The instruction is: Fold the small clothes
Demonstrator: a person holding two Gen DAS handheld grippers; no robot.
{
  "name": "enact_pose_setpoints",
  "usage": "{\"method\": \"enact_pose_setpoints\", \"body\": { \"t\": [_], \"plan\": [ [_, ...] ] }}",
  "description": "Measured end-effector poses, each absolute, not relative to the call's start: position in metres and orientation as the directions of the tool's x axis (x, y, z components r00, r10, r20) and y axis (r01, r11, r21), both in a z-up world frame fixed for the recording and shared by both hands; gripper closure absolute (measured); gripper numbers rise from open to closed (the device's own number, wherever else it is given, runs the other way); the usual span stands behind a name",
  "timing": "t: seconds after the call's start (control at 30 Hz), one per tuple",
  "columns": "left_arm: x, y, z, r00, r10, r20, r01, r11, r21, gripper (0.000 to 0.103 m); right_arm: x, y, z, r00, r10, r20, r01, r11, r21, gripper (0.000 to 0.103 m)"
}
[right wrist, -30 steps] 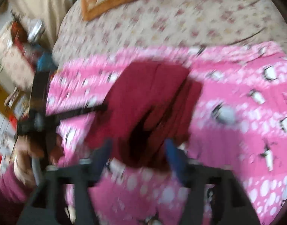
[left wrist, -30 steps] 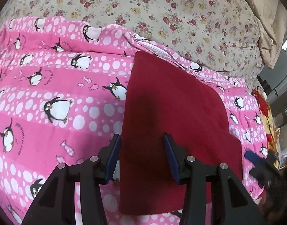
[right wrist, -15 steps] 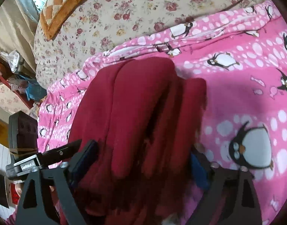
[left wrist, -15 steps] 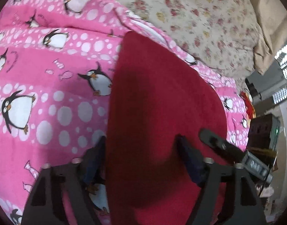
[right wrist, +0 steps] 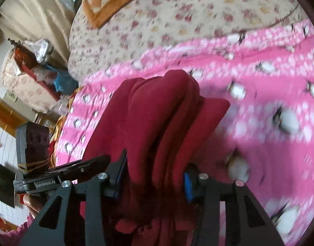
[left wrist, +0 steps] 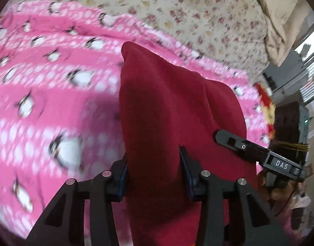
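A dark red garment (left wrist: 173, 106) lies bunched on the pink penguin blanket (left wrist: 44, 86), its near end raised off it. My left gripper (left wrist: 154, 174) has the garment's near edge between its blue pads, which touch the cloth on both sides as the jaws are closing. My right gripper (right wrist: 154, 180) holds several stacked red folds (right wrist: 161, 112) between its pads, its jaws closing too. A finger (left wrist: 228, 140) of the right gripper rests on the cloth at the right of the left wrist view. In the right wrist view the left gripper's finger (right wrist: 89, 163) lies at the garment's left edge.
A floral bedsheet (left wrist: 197, 10) lies beyond the blanket, with an orange checked pillow (right wrist: 107, 0) at its far end. A beige curtain (left wrist: 283, 20) hangs past the bed. Cluttered furniture and bags (right wrist: 34, 61) stand by the bedside. A hand (right wrist: 32, 203) grips the left tool.
The flat red cloth has been gathered and lifted into a ridge. Both pairs of jaws have narrowed onto it. Both views shifted and are blurred by motion.
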State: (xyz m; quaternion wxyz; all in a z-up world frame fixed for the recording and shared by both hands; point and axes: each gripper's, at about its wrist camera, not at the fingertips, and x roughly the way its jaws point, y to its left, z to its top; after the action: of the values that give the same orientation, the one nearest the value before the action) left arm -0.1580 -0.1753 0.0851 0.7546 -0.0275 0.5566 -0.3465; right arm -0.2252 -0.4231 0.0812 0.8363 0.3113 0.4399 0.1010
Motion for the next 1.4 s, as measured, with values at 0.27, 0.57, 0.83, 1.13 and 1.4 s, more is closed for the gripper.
{"method": "enact_pose_setpoints", "body": {
  "t": [0.27,0.57,0.83,1.13,1.4],
  "plan": [
    [-0.177,-0.160,0.057,0.208,-0.528,-0.823,0.443,0.801,-0.402,0.068,-0.250,-0.396,0.057,0.569,0.243,-0.786,0.148,0.910,0.388,0.042],
    [-0.197,-0.158,0.085,0.388,-0.400,-0.830,0.439,0.872,-0.216,0.067,-0.286,-0.369,0.116,0.637,0.090,-0.766,0.132,0.966,0.223,0.042],
    [-0.210,-0.152,0.105,0.485,-0.363,-0.795,0.411,0.897,-0.159,0.067,-0.305,-0.345,0.140,0.691,0.092,-0.717,0.094,0.972,0.216,0.036],
    [-0.225,-0.149,0.118,0.534,-0.335,-0.776,0.409,0.906,-0.110,0.067,-0.311,-0.335,0.134,0.687,0.043,-0.726,0.149,0.969,0.199,0.029],
    [-0.233,-0.149,0.124,0.565,-0.321,-0.760,0.413,0.908,-0.076,0.067,-0.314,-0.334,0.135,0.685,0.023,-0.728,0.181,0.963,0.200,0.024]
  ]
}}
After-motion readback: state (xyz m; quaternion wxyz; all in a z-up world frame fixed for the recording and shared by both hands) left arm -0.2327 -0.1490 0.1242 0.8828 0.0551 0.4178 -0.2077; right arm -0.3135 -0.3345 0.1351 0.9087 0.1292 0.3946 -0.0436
